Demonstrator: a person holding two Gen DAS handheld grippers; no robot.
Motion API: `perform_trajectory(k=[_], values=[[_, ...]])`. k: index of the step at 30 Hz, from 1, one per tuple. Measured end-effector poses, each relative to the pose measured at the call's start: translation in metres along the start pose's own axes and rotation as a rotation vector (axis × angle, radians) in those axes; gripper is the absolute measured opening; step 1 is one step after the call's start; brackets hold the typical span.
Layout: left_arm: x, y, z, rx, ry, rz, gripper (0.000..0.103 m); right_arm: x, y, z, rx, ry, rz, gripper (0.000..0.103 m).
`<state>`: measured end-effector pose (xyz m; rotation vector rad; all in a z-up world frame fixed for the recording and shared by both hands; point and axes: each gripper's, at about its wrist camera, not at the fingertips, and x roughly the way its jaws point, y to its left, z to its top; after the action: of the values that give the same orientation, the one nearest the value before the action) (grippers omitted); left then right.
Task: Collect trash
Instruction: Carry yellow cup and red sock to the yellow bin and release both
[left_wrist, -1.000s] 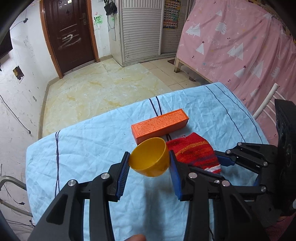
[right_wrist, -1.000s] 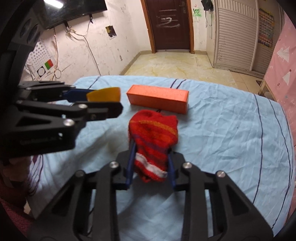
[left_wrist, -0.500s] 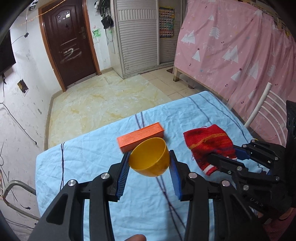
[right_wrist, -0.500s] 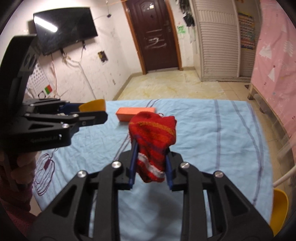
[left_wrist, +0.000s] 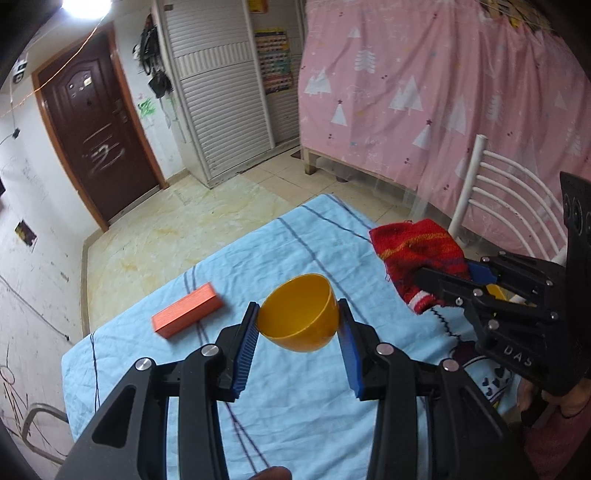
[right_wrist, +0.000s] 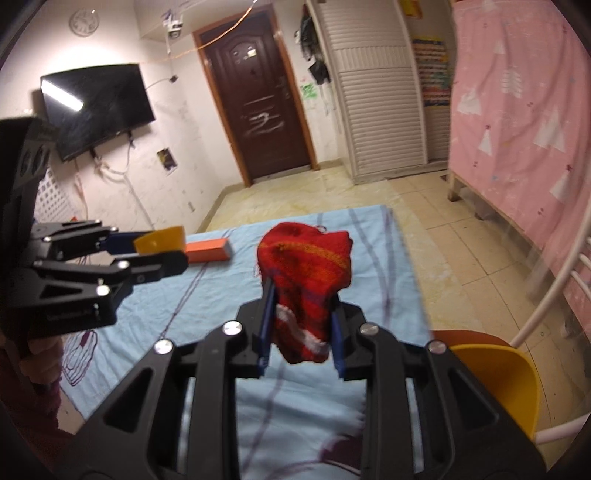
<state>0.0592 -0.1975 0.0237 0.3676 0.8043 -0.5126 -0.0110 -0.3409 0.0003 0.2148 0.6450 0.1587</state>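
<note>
My left gripper (left_wrist: 297, 332) is shut on a yellow plastic bowl (left_wrist: 300, 312) and holds it in the air above the blue-covered table (left_wrist: 325, 413). My right gripper (right_wrist: 301, 332) is shut on a red knitted sock (right_wrist: 304, 273) and holds it raised above the table's right side. The sock also shows in the left wrist view (left_wrist: 417, 258), and the bowl in the right wrist view (right_wrist: 160, 239). An orange box (left_wrist: 187, 314) lies on the table at the far left; it also shows in the right wrist view (right_wrist: 208, 249).
A white chair with a yellow seat (right_wrist: 495, 384) stands at the table's right edge. A pink curtain (left_wrist: 461, 96) hangs behind it. A dark door (right_wrist: 258, 110) and a tiled floor (left_wrist: 192, 229) lie beyond the table. A TV (right_wrist: 96, 107) hangs at left.
Both grippers have risen from the table with their loads and swung to the right. The orange box now lies farther left and away from both grippers.
</note>
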Motion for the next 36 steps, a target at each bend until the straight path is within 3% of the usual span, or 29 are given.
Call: perform_trajectory(k=[17,28,36], values=[[0.008,-0.097,0.017,0.135,0.008,-0.064,0.033,-0.07,-0.086,-0.022,0.121,-0.092,-0.129,0.025],[0.018,-0.167,0.024,0.223,0.022,-0.155,0.033,-0.106,-0.123,-0.039,0.17,-0.115,-0.222,0.025],[0.037,-0.207,0.036,0.253,0.065,-0.205,0.035,-0.118,-0.14,-0.045,0.211,-0.136,-0.233,0.025]])
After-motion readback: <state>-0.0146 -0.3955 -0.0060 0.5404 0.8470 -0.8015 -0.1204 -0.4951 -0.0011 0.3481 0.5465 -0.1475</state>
